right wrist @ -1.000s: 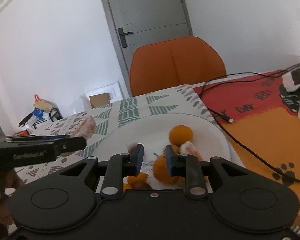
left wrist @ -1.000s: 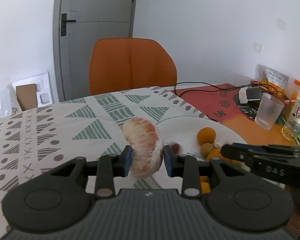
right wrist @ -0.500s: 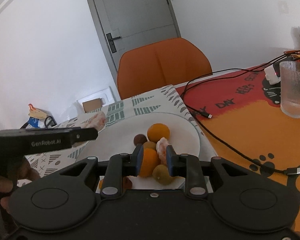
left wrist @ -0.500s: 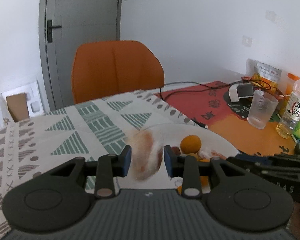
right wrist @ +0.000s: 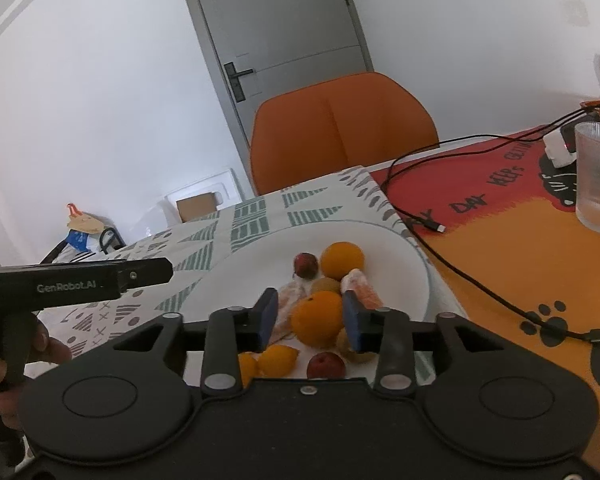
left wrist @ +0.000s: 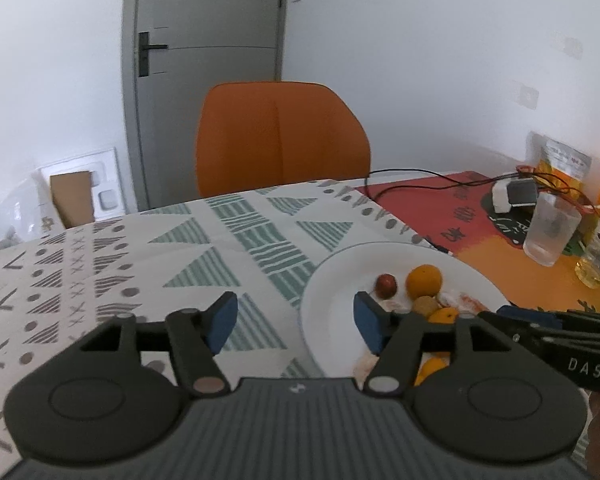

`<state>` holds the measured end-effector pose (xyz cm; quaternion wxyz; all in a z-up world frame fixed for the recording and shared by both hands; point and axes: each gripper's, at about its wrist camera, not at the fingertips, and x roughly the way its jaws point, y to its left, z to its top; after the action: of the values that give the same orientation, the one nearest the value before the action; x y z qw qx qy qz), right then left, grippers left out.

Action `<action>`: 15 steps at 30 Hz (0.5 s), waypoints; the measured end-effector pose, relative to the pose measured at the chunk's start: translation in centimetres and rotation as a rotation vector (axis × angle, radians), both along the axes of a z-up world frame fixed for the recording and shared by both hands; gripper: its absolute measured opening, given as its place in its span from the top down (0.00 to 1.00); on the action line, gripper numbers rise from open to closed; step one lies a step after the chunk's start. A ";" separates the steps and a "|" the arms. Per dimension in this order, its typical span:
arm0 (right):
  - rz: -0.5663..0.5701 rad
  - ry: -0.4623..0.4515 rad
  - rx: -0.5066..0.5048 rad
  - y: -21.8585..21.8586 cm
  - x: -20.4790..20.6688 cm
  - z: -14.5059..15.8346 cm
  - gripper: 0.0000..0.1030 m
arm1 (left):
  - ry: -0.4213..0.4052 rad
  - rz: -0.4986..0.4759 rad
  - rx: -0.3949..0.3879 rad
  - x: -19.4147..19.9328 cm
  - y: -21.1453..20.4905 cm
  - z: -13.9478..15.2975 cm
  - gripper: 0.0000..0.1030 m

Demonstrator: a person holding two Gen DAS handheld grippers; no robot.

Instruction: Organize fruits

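Fruits: heaped on plate, gathered for sorting. Left tool: spread, empty, above counter beside plate. Right tool: part-spread around orange, whether pinching cannot tell

Soft, even daylight fills the room; fisheye bending curves the edges, corners darken, slight blur throughout.

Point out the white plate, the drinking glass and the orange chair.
white plate (left wrist: 332,312), left wrist view, bare part left of the fruit.
drinking glass (right wrist: 598,184), right wrist view, middle of its ribbed wall.
orange chair (left wrist: 280,136), left wrist view, centre of the backrest.
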<state>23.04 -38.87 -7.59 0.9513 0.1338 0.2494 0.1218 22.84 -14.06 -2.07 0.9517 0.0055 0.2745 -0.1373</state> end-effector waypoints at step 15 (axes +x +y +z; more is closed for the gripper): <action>0.034 -0.023 -0.004 2.5 -1.8 1.4 0.11 | -0.067 0.111 -0.063 -4.0 4.9 1.8 0.23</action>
<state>21.25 -36.40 -6.20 0.9522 0.1263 0.2411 0.1389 18.80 -9.11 -0.29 0.9662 -0.0353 0.2377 -0.0928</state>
